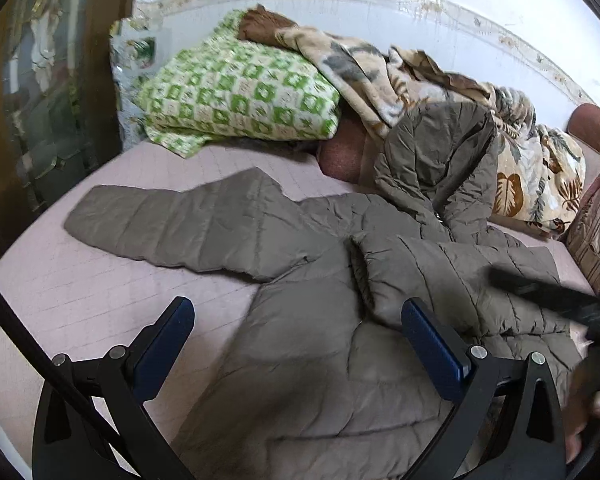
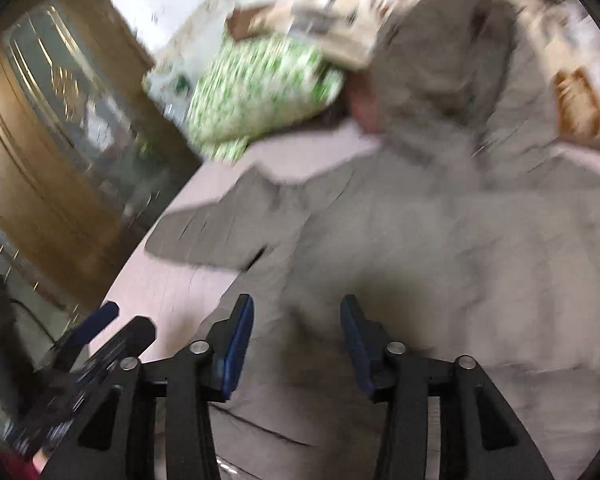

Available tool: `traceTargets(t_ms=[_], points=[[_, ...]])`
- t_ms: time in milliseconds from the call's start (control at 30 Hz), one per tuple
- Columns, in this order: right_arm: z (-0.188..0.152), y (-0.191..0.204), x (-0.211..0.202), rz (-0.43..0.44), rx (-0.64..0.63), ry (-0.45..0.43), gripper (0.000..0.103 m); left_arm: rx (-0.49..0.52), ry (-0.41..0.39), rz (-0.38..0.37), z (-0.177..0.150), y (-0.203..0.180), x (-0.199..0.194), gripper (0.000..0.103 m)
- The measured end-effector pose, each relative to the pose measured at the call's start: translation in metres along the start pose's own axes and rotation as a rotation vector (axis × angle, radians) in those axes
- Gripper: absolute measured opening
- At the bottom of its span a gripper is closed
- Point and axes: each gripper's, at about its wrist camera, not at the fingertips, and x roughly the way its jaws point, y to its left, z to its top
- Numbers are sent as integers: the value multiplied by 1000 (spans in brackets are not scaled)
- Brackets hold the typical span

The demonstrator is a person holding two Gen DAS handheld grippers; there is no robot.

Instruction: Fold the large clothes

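A grey-brown quilted puffer coat (image 1: 308,344) lies spread on the pink bed sheet (image 1: 60,296). One sleeve (image 1: 172,228) stretches out to the left; the other sleeve (image 1: 452,276) is folded across the body; the hood (image 1: 440,152) lies toward the pillows. My left gripper (image 1: 296,316) is open and empty, just above the coat's body. My right gripper (image 2: 296,312) is open and empty over the coat (image 2: 420,240); this view is blurred. The right gripper also shows at the right edge of the left wrist view (image 1: 560,300).
A green-and-white checked quilt (image 1: 236,100) and a floral blanket (image 1: 532,168) are piled at the head of the bed against the white wall. A wooden cabinet with glass (image 1: 32,80) stands on the left. A striped cushion (image 1: 592,236) lies on the right.
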Motion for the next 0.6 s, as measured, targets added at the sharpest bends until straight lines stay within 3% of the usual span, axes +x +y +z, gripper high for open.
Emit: traceTargets(t_ms=[100, 233, 300, 367, 467, 600], points=[[15, -38, -41, -168, 23, -89, 55, 28, 65, -29, 11, -14, 28, 103], [29, -106, -66, -420, 93, -112, 55, 62, 109, -23, 19, -38, 59, 103], [33, -136, -68, -498, 123, -99, 54, 90, 116, 5, 18, -50, 75, 103], [33, -162, -64, -529, 162, -80, 51, 125, 135, 46, 15, -59, 91, 103], [27, -191, -50, -579, 196, -19, 51, 185, 225, 123, 6, -65, 123, 103], [8, -212, -24, -581, 196, 80, 52, 173, 281, 115, -1, -62, 142, 103]])
